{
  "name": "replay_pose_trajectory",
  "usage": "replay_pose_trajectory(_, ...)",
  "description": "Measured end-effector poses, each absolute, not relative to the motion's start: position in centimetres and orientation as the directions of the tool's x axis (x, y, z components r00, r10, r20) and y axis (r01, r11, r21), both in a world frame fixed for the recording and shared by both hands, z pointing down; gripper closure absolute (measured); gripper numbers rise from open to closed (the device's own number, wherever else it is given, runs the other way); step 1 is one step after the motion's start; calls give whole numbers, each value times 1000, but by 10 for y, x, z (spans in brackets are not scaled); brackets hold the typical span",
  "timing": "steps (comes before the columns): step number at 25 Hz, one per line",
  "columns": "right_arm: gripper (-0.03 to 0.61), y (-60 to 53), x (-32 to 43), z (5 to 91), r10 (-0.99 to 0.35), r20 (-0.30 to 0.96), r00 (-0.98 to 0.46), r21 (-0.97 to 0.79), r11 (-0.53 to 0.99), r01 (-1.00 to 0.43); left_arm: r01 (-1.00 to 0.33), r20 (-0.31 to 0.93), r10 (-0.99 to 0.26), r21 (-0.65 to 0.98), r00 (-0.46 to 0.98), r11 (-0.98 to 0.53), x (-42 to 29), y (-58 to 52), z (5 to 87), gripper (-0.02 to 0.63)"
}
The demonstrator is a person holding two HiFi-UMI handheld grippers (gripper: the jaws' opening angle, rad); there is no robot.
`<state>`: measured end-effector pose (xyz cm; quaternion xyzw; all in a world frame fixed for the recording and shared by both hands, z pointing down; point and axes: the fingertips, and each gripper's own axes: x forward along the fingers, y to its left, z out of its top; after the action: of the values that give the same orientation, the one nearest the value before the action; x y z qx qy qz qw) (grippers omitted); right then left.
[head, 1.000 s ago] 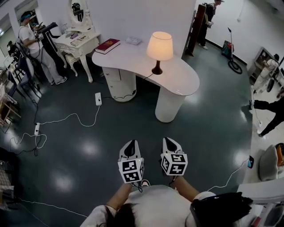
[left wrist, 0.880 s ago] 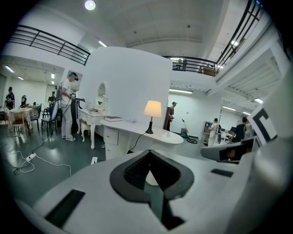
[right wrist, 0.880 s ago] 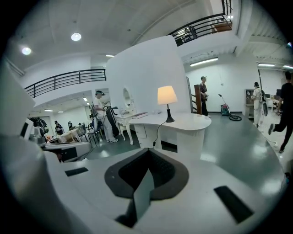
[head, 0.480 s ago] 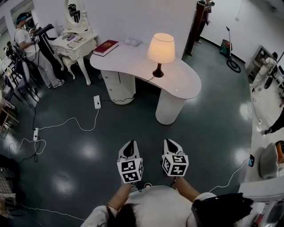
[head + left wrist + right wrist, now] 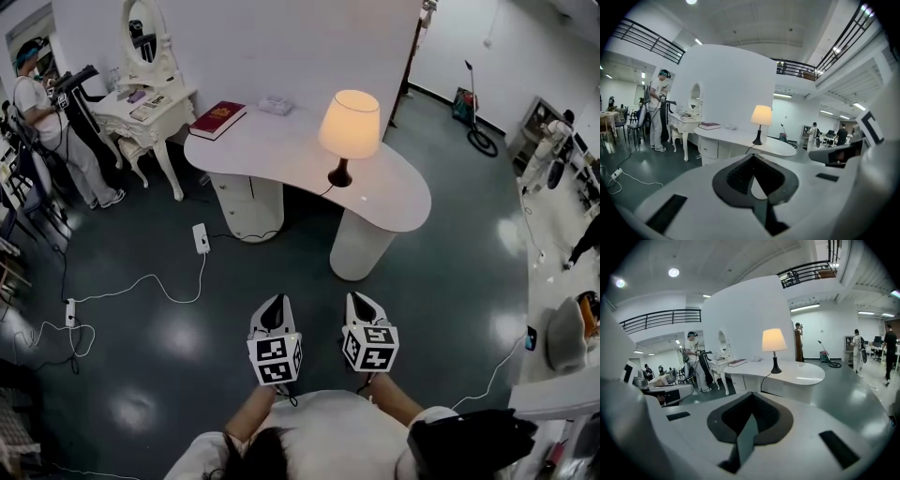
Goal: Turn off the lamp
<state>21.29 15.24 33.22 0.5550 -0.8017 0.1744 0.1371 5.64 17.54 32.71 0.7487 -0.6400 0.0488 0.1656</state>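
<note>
Ahead, lit cone-shaded lamp (image 5: 350,124) on glossy white kidney-shaped table (image 5: 272,145).

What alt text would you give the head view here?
A lit table lamp and a red book sit on a curved white desk. Nearer, over dark floor, the left gripper and right gripper are held side by side, jaws shut and empty.

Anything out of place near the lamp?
Nothing spilled or damaged; the lamp stands upright and lit on the desk. Only loose white cables and a power strip trail over the floor left of it.
</note>
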Motion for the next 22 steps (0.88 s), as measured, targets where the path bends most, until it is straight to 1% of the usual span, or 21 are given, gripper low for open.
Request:
replay_pose_trajectory(9,580,109,163,336,-861,429,-272,-106,251,-962,-961,291,-925,202,243,-189,4,118,335,606)
replay_pose_trajectory(22,580,74,109,350,-852,467,-235,-83,222,-971,-954,317,-914,240,253,-181,-54,70,355,606)
